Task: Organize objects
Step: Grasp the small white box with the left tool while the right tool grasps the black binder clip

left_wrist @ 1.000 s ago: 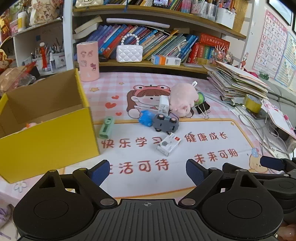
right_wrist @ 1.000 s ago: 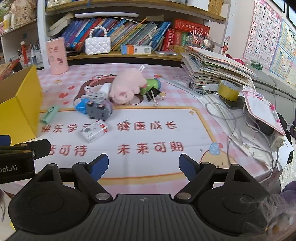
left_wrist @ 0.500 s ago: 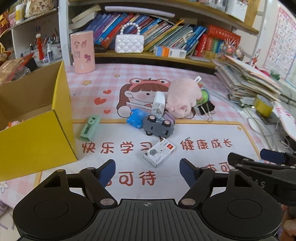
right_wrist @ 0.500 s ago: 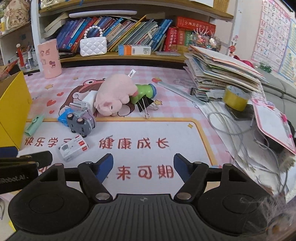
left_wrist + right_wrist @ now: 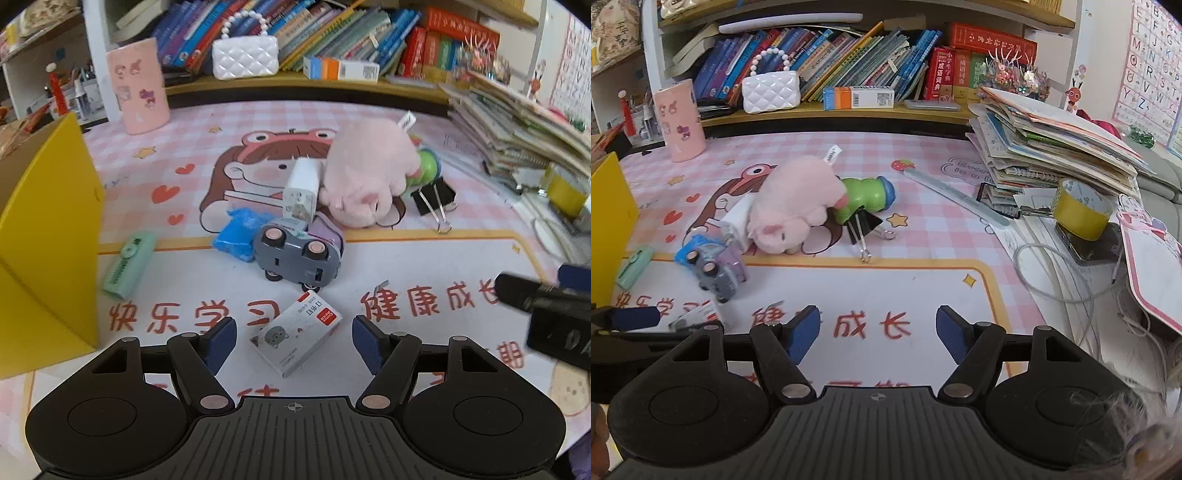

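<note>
A small white staple box [image 5: 297, 332] lies on the printed mat between the fingers of my left gripper [image 5: 293, 332]. Its jaws are closing, and the pads stand apart from the box. Just beyond lie a grey toy car [image 5: 299, 258], a blue crumpled packet [image 5: 238, 238], a white charger [image 5: 301, 188] and a pink plush pig [image 5: 365, 173]. A mint green item [image 5: 127, 264] lies next to the yellow box [image 5: 44, 236] on the left. My right gripper [image 5: 878, 325] hovers over bare mat, open with nothing between its fingers. The pig [image 5: 794, 210], a green toy bottle [image 5: 864, 197] and a black binder clip [image 5: 862, 229] lie ahead of it.
A stack of books and papers [image 5: 1052, 147], a yellow tape roll [image 5: 1082, 208], a ruler [image 5: 956, 199] and loose cables [image 5: 1052, 277] crowd the right side. A pink cup [image 5: 683, 122] and a white purse [image 5: 770, 90] stand at the back by the bookshelf.
Both grippers have moved forward and lower over the mat, and their jaws have narrowed. The staple box, earlier ahead of the left fingers, now lies between them.
</note>
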